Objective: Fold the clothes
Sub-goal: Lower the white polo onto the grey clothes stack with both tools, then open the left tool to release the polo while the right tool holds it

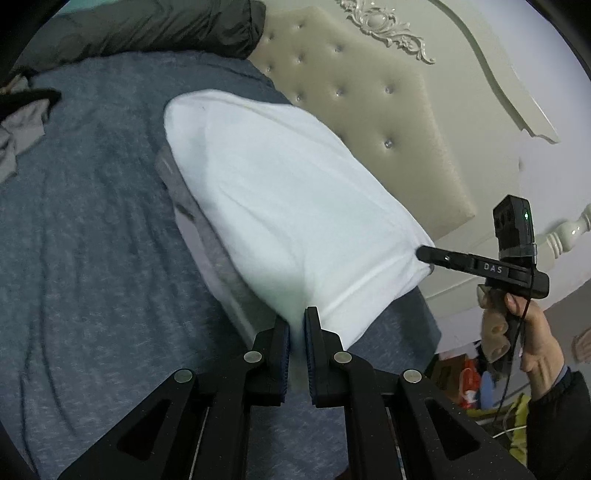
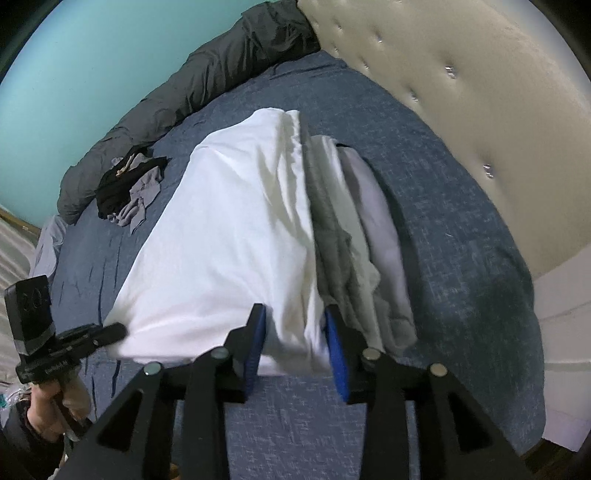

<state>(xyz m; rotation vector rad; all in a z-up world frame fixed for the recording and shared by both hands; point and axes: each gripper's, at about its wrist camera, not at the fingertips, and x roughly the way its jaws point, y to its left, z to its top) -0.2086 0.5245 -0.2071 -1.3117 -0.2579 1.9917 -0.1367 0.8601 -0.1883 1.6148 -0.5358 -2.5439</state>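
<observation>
A white garment [image 1: 277, 184] [image 2: 229, 240] is draped over a stack of folded grey and pale clothes [image 2: 347, 229] [image 1: 207, 229] on the bed. My left gripper [image 1: 297, 321] is shut on the garment's near corner, and its tip [image 2: 110, 332] shows at the cloth's left corner in the right wrist view. At the other near corner is my right gripper [image 2: 295, 336], its blue pads standing apart with the white hem loose between them. In the left wrist view it [image 1: 424, 254] shows side-on at that corner, held by a hand [image 1: 532, 339].
The bed has a blue sheet [image 1: 92, 221] [image 2: 461, 258] and a tufted cream headboard [image 1: 388, 129] [image 2: 461, 92]. A dark duvet [image 1: 147, 26] [image 2: 207, 81] lies along the far side. A loose pile of black and grey clothes [image 2: 129, 188] [image 1: 22, 125] sits near it.
</observation>
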